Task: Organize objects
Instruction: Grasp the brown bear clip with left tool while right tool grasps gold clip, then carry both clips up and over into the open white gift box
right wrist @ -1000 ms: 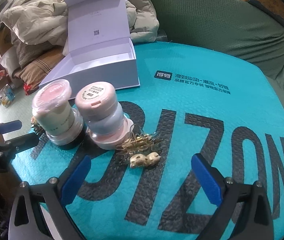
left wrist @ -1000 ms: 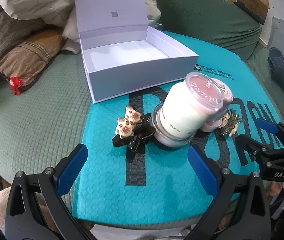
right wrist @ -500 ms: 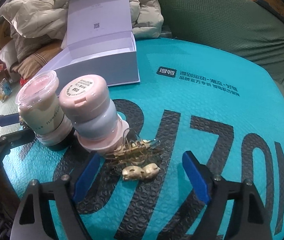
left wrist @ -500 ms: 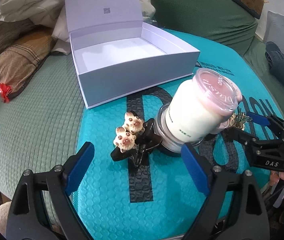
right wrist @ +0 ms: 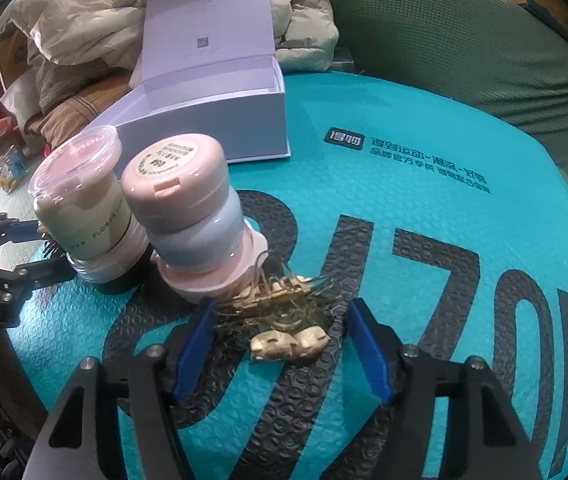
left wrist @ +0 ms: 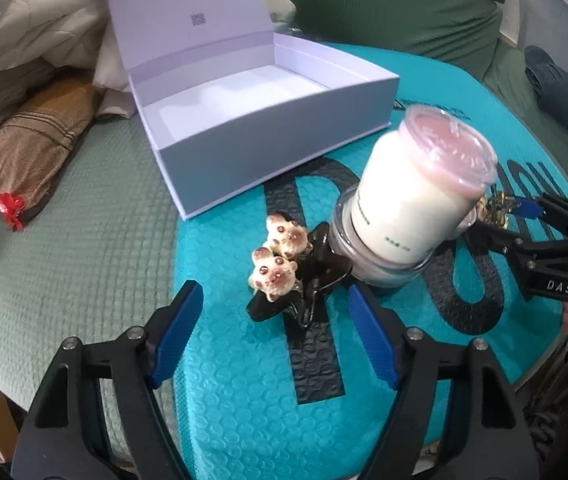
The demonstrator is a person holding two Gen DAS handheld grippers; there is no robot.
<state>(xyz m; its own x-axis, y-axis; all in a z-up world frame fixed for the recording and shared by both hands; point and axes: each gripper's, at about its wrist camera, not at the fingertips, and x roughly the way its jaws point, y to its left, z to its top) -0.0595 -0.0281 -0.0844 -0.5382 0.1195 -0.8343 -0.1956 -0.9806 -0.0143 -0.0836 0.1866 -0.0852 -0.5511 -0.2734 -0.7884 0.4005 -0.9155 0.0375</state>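
A black hair clip with two small bear figures (left wrist: 280,264) lies on the teal bubble mat (left wrist: 244,400). My left gripper (left wrist: 276,296) has it between its blue pads, which are closing with small gaps still on both sides. A gold wire hair clip (right wrist: 284,320) lies by the stacked pink and blue pots (right wrist: 196,216). My right gripper (right wrist: 280,312) straddles it, jaws closing, pads close beside it. A white jar with a pink lid (left wrist: 415,200) stands on a glass jar. The open white box (left wrist: 252,120) is behind, nothing inside it.
Each gripper shows in the other's view: the right gripper (left wrist: 499,220), the left gripper (right wrist: 40,252). Piled bedding (left wrist: 32,20) and a brown cushion (left wrist: 32,148) lie back left. A green sofa back (right wrist: 463,40) rises behind the mat.
Both pairs of jaws have narrowed a good deal around their clips. The left gripper has come down and closer to the bear clip. The right gripper has edged closer to the gold clip.
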